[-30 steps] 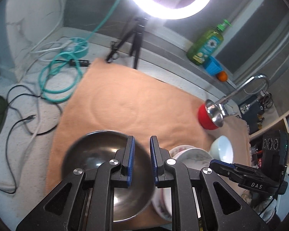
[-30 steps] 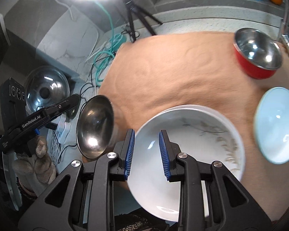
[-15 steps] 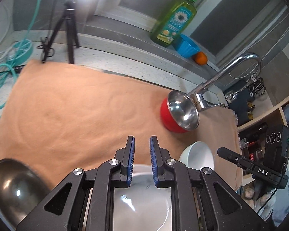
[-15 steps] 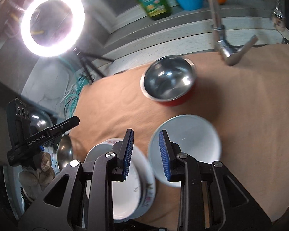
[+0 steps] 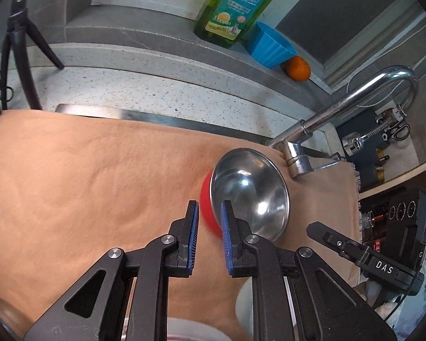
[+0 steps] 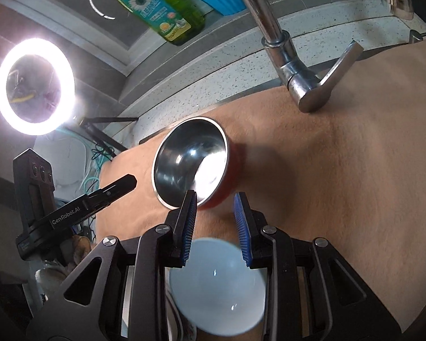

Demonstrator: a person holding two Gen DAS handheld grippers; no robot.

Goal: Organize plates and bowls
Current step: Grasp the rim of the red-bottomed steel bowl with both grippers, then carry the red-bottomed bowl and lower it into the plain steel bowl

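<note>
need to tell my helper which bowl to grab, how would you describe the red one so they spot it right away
Start at the chrome faucet at the back of the sink area, and look on the tan cloth just in front of its base. The bowl there is red outside with a shiny steel lining, unlike the plain white bowl nearer the grippers.

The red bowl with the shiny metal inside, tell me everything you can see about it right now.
The red bowl is round, with a red outer wall and a polished, mirror-like metal lining that ends in a thin silver rim. It looks empty, showing only glare. It sits on the tan cloth just in front of the faucet, seemingly upright. Both grippers are near it: the left gripper has its open fingers on either side of the near rim, the right gripper is open just short of it. No firm contact is visible.
</note>
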